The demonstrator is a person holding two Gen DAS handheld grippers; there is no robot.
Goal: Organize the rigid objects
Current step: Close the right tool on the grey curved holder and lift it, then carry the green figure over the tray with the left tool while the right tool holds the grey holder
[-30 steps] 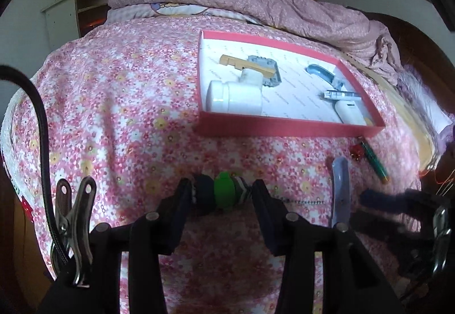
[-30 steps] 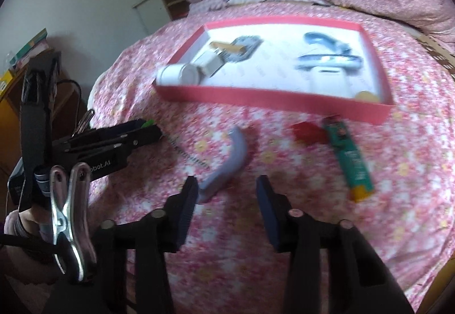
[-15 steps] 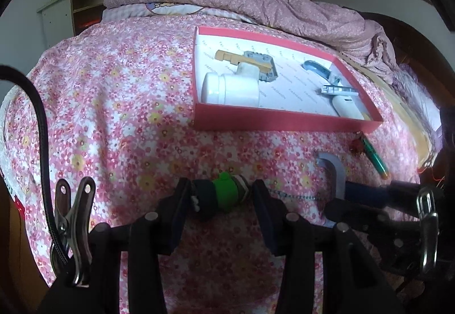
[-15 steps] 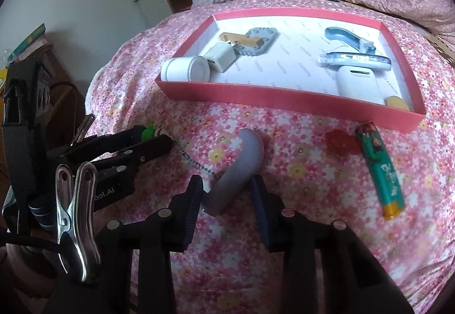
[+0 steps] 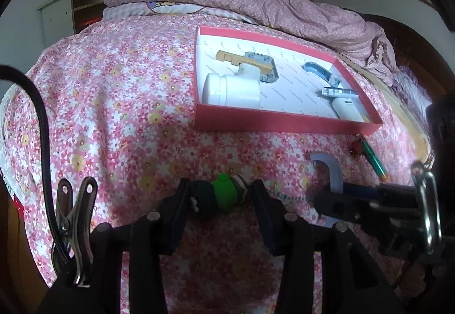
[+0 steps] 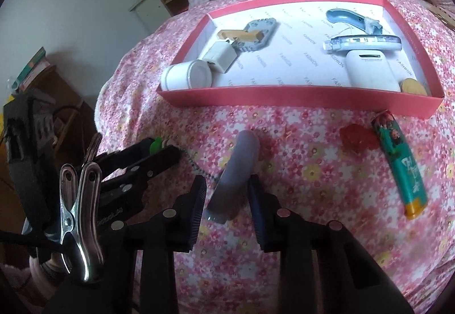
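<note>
A red tray (image 5: 284, 120) rests on the flowered bedspread and holds a white jar (image 6: 184, 76), a white charger (image 6: 220, 57) and several other small items. Nearer than the tray, my left gripper (image 5: 220, 200) is shut on a green and dark keychain figure (image 5: 226, 191); its bead chain (image 6: 199, 168) trails to the right. To its right, my right gripper (image 6: 227, 191) has a grey curved piece (image 6: 241, 154) between its jaws, and both pads touch its sides. The right gripper (image 5: 335, 194) also shows in the left wrist view.
A teal lighter (image 6: 401, 163) and a small red thing (image 6: 355, 137) lie just in front of the tray's right corner. A crumpled pink quilt (image 5: 284, 9) is heaped behind the tray. A shelf unit (image 5: 71, 9) stands off the bed's far left.
My right gripper moved forward over the grey curved piece and its jaws narrowed onto it. The left gripper stayed put with the keychain figure.
</note>
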